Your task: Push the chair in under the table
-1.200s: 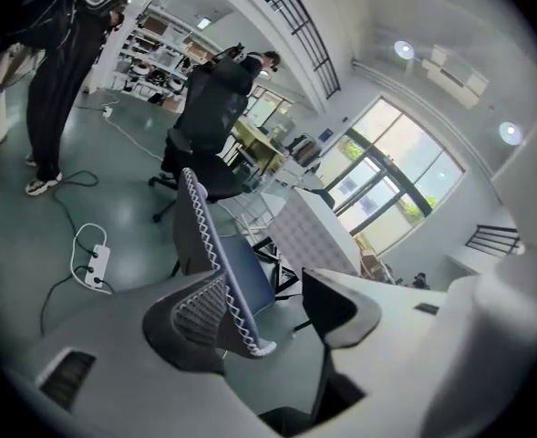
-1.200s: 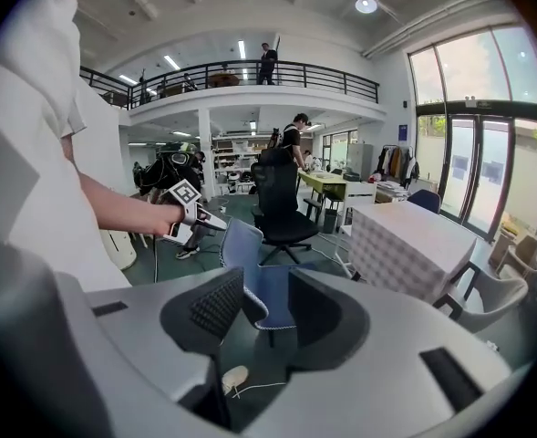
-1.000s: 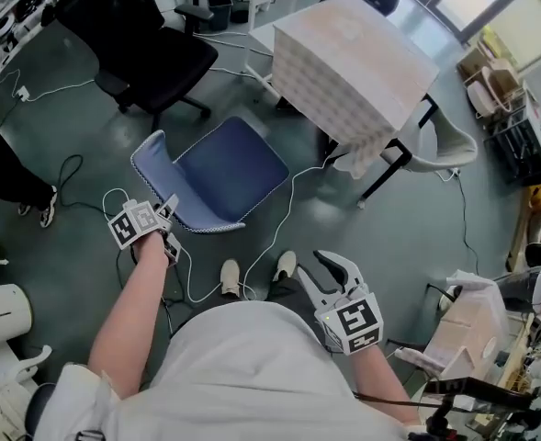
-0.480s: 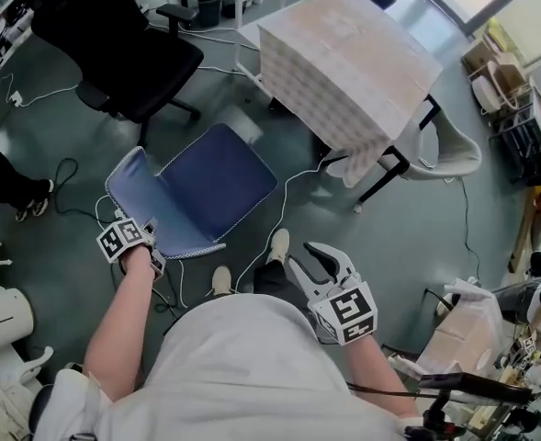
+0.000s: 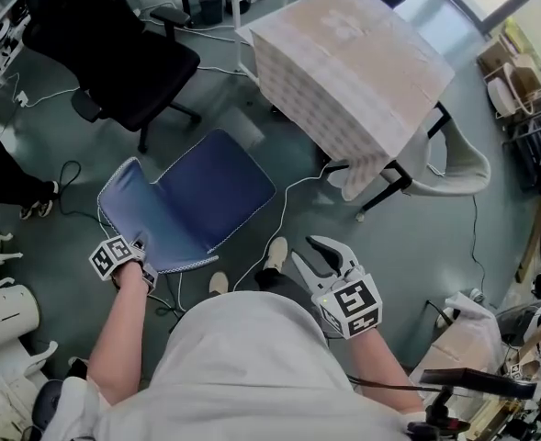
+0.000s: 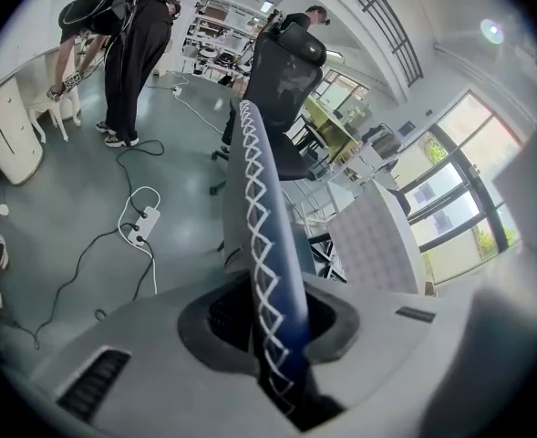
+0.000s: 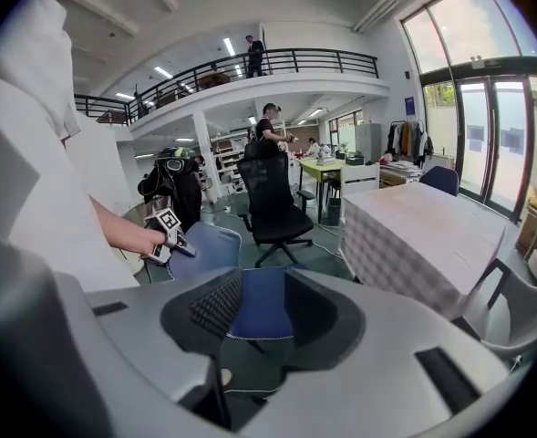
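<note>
Step in hand: securing the grip.
- Right gripper (image 5: pixel 318 263), 5 o'clock: jaws wide, empty.
- Left gripper (image 5: pixel 136 255), 8 o'clock: jaws have just been closing and now pinch the chair (image 5: pixel 197 196) by its back edge.
- Chair stands clear of the table (image 5: pixel 353 53).

Next move, in my judgement: a straight push toward 1 o'clock.

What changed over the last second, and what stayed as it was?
The left gripper settled onto the backrest edge of the blue chair. Its jaws have just been closing and now clamp that edge. The right gripper stayed open and empty, and the chair remains out from under the table.
</note>
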Demonstrator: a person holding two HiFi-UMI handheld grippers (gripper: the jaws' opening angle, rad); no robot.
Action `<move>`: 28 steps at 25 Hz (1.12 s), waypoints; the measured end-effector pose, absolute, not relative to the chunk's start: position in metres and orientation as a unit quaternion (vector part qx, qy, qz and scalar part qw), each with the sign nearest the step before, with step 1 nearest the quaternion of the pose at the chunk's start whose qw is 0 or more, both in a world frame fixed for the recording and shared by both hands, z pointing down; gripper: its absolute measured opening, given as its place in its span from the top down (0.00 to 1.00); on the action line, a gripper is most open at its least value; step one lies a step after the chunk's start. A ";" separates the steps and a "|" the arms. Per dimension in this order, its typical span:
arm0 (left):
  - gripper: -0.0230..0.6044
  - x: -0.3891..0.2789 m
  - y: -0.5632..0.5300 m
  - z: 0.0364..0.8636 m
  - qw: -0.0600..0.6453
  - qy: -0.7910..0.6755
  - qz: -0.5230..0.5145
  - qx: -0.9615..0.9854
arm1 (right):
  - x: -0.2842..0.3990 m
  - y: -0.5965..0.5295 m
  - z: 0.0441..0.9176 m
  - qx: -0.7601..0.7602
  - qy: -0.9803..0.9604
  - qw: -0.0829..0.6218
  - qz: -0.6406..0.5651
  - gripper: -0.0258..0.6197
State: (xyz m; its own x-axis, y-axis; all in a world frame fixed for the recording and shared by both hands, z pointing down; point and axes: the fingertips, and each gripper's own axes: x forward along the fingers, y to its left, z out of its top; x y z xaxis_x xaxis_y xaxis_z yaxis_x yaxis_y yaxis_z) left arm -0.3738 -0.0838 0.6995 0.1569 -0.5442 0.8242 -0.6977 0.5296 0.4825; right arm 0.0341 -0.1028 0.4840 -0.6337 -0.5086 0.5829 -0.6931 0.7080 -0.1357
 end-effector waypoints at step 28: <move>0.85 -0.218 -0.253 0.686 0.594 -0.627 0.043 0.503 | 0.157 -0.193 0.486 0.357 -0.875 0.265 0.191 0.73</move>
State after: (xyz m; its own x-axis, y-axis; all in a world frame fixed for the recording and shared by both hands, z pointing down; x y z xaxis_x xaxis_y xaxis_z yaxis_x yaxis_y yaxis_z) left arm -0.2185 -0.2534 0.6857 0.2111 -0.5790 0.7875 -0.6819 0.4900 0.5431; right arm 0.1565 -0.1934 0.4862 -0.6041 -0.5239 0.6005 -0.7263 0.6720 -0.1444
